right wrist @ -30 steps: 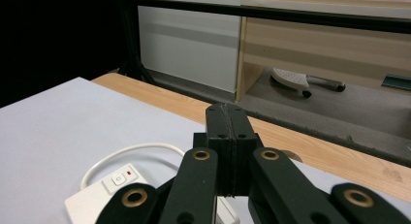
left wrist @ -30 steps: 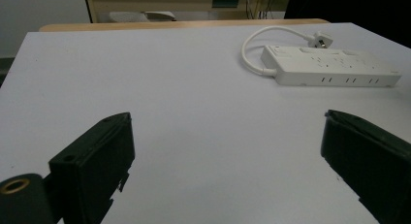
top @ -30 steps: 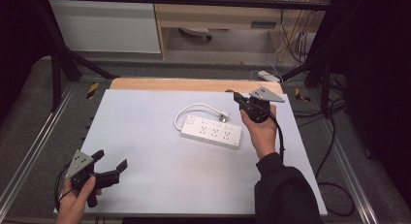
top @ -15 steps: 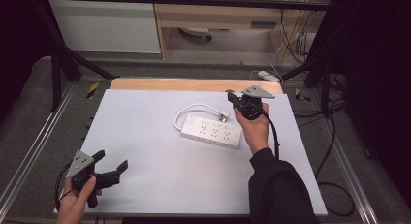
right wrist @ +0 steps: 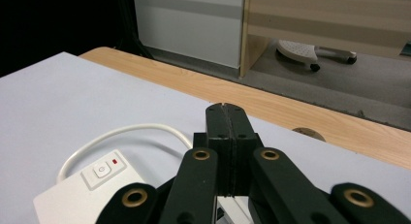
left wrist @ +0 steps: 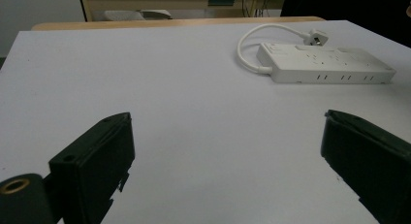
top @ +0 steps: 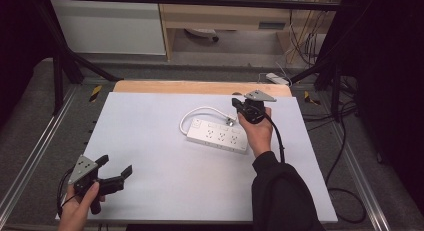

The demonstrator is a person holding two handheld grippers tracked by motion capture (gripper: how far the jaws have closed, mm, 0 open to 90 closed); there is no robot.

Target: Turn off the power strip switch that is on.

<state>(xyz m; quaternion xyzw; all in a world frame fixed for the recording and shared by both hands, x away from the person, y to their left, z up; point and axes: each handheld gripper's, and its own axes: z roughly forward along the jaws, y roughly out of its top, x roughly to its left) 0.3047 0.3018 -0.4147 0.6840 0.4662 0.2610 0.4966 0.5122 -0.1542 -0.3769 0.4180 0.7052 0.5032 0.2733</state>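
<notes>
A: Where is the power strip [top: 218, 137]?

B: It lies flat on the white surface [top: 150, 141], right of the middle in the high view, with its white cord [top: 200, 112] looping out from the left end and curling round behind it to the plug [top: 230, 121], which rests just beyond the strip's far edge. In the left gripper view the same strip [left wrist: 324, 63] sits far off at the upper right, plug [left wrist: 315, 38] beside it.

A: And the right gripper [top: 241, 109]?

B: It is held in the person's right hand [top: 257, 132] over the far right end of the strip, near the plug. In the right gripper view its jaws are pressed together, pad against pad, with nothing between them that I can make out, though what lies just under the tips is hidden. The strip's switch end [right wrist: 104, 171] with its small red light shows below and to the left.

A: The left gripper [top: 116, 172]?

B: It is down at the near left corner of the surface in the left hand [top: 80, 208], well apart from the strip. Its jaws stand wide apart, holding nothing, with bare surface between them
</notes>
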